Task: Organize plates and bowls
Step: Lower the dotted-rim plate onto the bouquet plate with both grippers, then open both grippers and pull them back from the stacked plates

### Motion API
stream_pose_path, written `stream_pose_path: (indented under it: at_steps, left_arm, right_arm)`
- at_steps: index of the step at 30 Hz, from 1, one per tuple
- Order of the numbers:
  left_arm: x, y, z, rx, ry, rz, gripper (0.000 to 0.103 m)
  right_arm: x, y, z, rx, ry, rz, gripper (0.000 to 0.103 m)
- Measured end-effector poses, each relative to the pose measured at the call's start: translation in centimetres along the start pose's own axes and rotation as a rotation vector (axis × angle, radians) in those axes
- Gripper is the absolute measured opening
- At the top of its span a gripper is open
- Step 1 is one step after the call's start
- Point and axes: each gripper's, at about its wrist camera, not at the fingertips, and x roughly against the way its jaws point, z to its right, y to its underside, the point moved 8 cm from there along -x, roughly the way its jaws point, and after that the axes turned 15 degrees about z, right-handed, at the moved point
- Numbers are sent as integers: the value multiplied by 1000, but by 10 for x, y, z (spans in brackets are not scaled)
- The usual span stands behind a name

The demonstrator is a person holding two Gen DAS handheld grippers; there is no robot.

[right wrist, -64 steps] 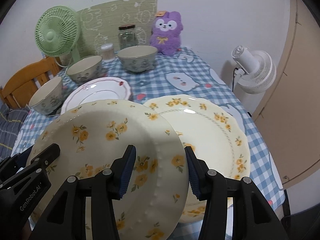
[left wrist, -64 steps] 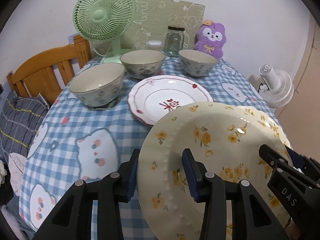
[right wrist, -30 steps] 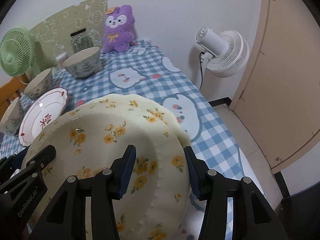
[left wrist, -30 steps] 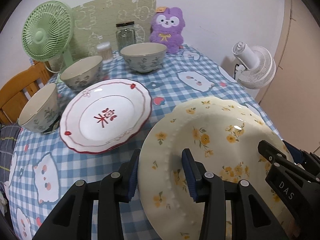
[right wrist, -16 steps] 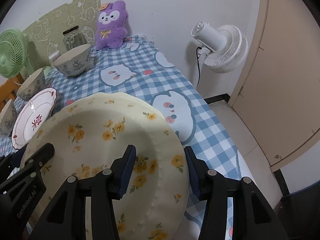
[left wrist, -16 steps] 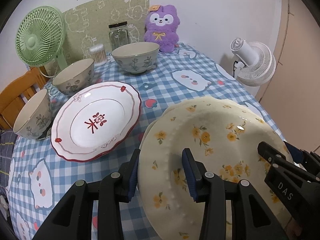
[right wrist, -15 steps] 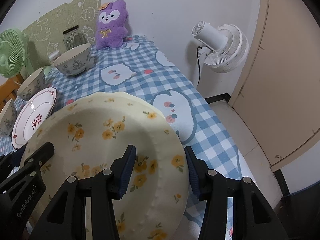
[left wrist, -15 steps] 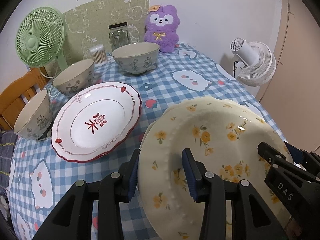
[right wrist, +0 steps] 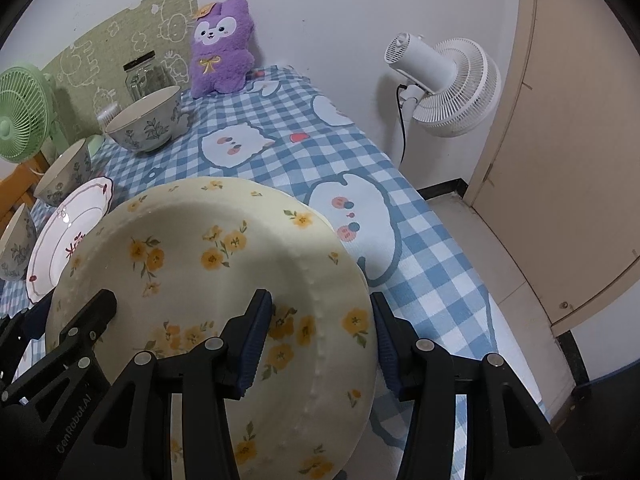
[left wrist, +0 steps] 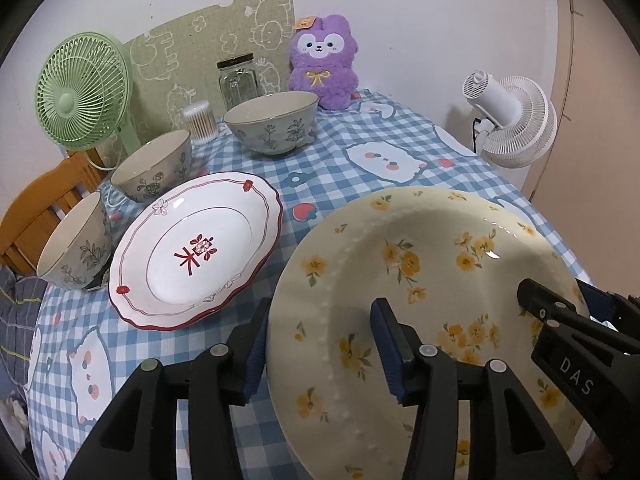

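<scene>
A cream plate with yellow flowers (left wrist: 420, 280) is held between both grippers, a little above the table. My left gripper (left wrist: 320, 344) is shut on its left rim; my right gripper (right wrist: 320, 336) is shut on its right rim (right wrist: 224, 256). The second yellow-flowered plate is hidden under it. A white plate with red trim (left wrist: 196, 252) lies to the left. Three grey floral bowls stand beyond it: one at the left (left wrist: 76, 244), one in the middle (left wrist: 154, 164) and one at the back (left wrist: 272, 120).
A green fan (left wrist: 84, 92), a glass jar (left wrist: 238, 82), a cotton swab box (left wrist: 200, 122) and a purple plush (left wrist: 322, 62) stand along the back wall. A white fan (left wrist: 516, 120) stands off the table's right edge. A wooden chair (left wrist: 36, 216) is at the left.
Both grippers have swung right with the flowered plate. It now covers the second flowered plate that showed beside it two seconds ago. The bowls and red-trimmed plate have not moved.
</scene>
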Motion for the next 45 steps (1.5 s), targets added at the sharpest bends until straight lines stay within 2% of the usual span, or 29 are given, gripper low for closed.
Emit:
stream_pose_path:
  at_steps: [5, 11, 14, 20, 23, 26, 45]
  left_arm:
    - [-1, 0, 3, -35, -6, 7, 53]
    - [-1, 0, 5, -12, 18, 0, 60]
    - [-1, 1, 7, -18, 24, -5, 66]
    - [1, 2, 11, -12, 36, -8, 71]
    - [6, 2, 9, -2, 30, -3, 71]
    - [11, 2, 4, 11, 17, 0, 71]
    - [65, 22, -31, 60, -8, 21, 73]
  right_arm:
    - [-2, -1, 1, 5, 9, 0, 55]
    - [-3, -2, 0, -28, -22, 1, 58]
    - [-2, -2, -1, -24, -28, 0, 61]
    - [6, -2, -4, 6, -48, 25, 65]
    - [18, -8, -6, 48, -35, 82, 67]
    - [29, -12, -9, 60, -43, 117, 72]
    - [78, 14, -39, 99, -125, 136, 74]
